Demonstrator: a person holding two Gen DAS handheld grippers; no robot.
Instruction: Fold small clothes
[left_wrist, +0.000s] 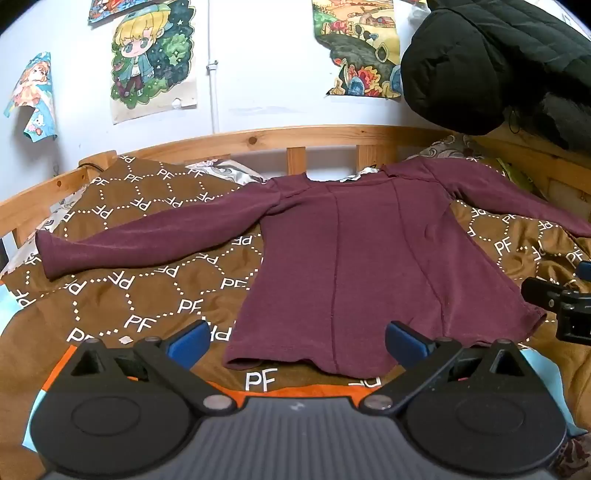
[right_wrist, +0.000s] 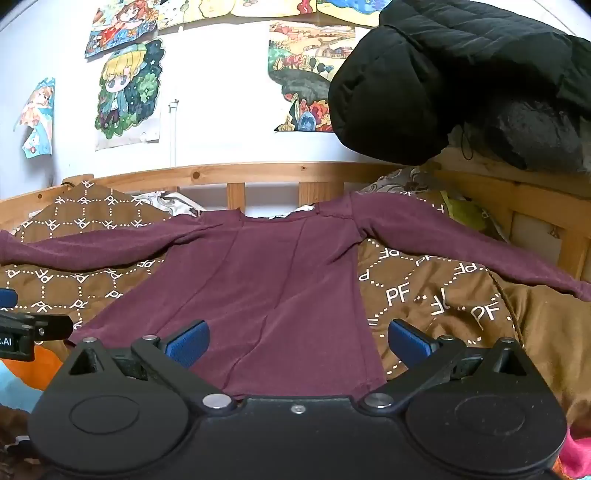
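Both grippers stand wide and hold nothing: the left gripper (left_wrist: 297, 338) hovers over the near hem of the shirt, its blue pads (left_wrist: 188, 341) spread to either side of the hem's left part, and the right gripper (right_wrist: 297, 338) hangs over the hem's right part with its pads (right_wrist: 408, 339) equally far apart. Neither pair of pads presses on the cloth. From the left wrist view, the right gripper shows as a black block at the right edge (left_wrist: 565, 306); from the right wrist view, the left gripper shows at the left edge (right_wrist: 26, 328). A wooden bed (left_wrist: 258, 138) with a slatted rail fills the scene, backed by a pale wall (left_wrist: 258, 66). Over the bed lies a brown blanket (left_wrist: 122, 280) printed with white dotted hexagons and the letters PF. A black padded jacket (left_wrist: 491, 55) hangs at the upper right, above the bed's corner. The maroon long-sleeved shirt (left_wrist: 351, 266) lies flat on the blanket in the middle of the bed, neckline toward the rail, hem toward the grippers, both sleeves spread out sideways. Its left sleeve (left_wrist: 147, 236) reaches toward the bed's left edge; its right sleeve (right_wrist: 461, 243) runs off to the right. Cartoon posters (left_wrist: 151, 59) are stuck on the wall. An orange and light blue cloth (left_wrist: 314, 389) peeks out just below the hem.
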